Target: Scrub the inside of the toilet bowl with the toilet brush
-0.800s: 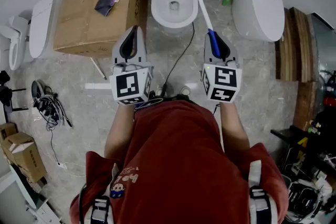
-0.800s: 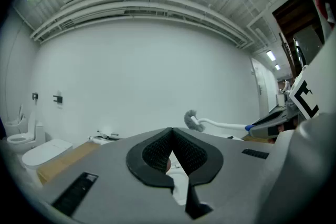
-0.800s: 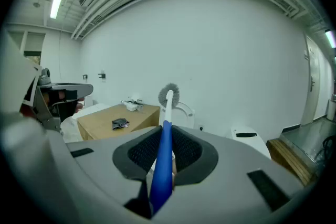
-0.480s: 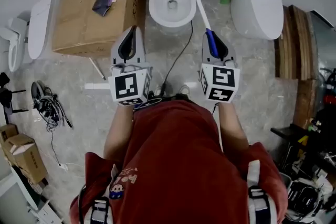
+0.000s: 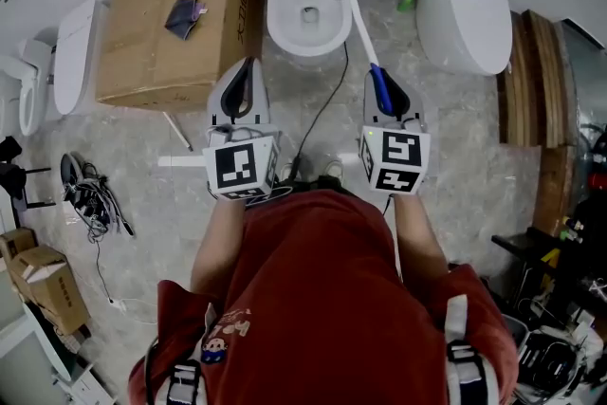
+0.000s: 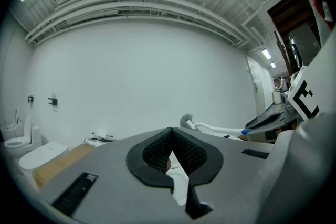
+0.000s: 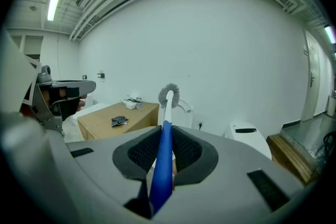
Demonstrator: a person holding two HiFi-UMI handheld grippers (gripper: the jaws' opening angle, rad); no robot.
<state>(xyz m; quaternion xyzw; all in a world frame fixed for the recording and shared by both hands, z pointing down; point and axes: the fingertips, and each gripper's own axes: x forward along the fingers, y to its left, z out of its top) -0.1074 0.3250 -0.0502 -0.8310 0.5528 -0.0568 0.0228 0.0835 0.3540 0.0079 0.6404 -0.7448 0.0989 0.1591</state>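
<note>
Head view, looking steeply down at a person in a red top standing on a grey marble floor (image 5: 190,123), with a gripper in each hand. The right gripper (image 5: 382,76) has its jaws clamped on the blue grip end of a white-shafted toilet brush with a grey bristle head (image 5: 358,14). In the right gripper view the blue grip (image 7: 164,149) runs up between the black ribbed pads (image 7: 186,152), and the shaft rises beyond the jaw tips. The bristle head lies over the rear right edge of the white ceramic toilet bowl (image 5: 281,31), whose lid stands raised; whether the bristles touch the rim cannot be told. The left gripper (image 5: 248,64) is held level beside the right one, its jaws closed tip to tip with nothing held between them (image 6: 171,131). A large brown cardboard box (image 5: 142,43) stands just left of the bowl, with a dark folded pouch (image 5: 185,14) lying on top. A second white toilet unit (image 5: 465,0) lies to the right.
</note>
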